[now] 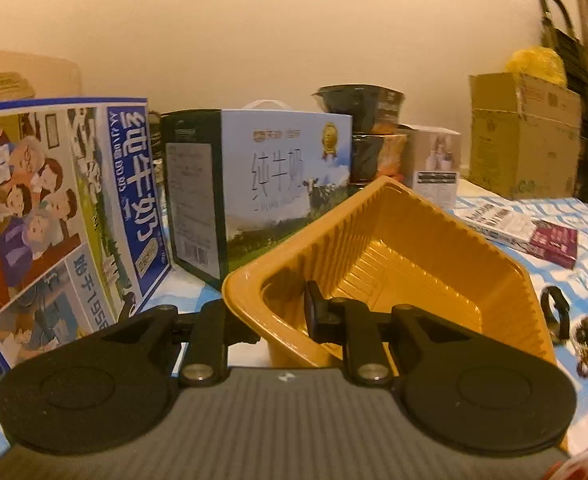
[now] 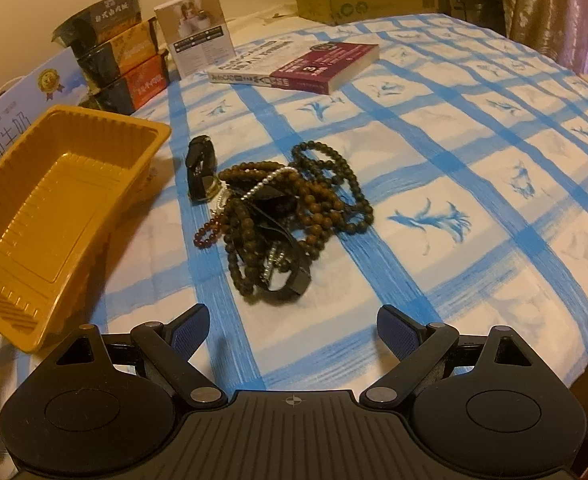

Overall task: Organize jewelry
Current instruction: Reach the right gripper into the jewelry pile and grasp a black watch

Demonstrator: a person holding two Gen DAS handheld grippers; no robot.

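Right wrist view: book (image 2: 294, 66) cover reads "AutoCAD"; milk carton (image 1: 285, 172) reads "纯牛奶".

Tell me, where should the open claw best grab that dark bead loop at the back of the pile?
Probably the far arc of the dark bead loop, coming from above with the right gripper. That stretch lies flat and alone on the cloth, clear of the tangled pile.

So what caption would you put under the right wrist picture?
Open right gripper hovers before a tangled pile of beaded jewelry on the blue-checked tablecloth, yellow tray at left.
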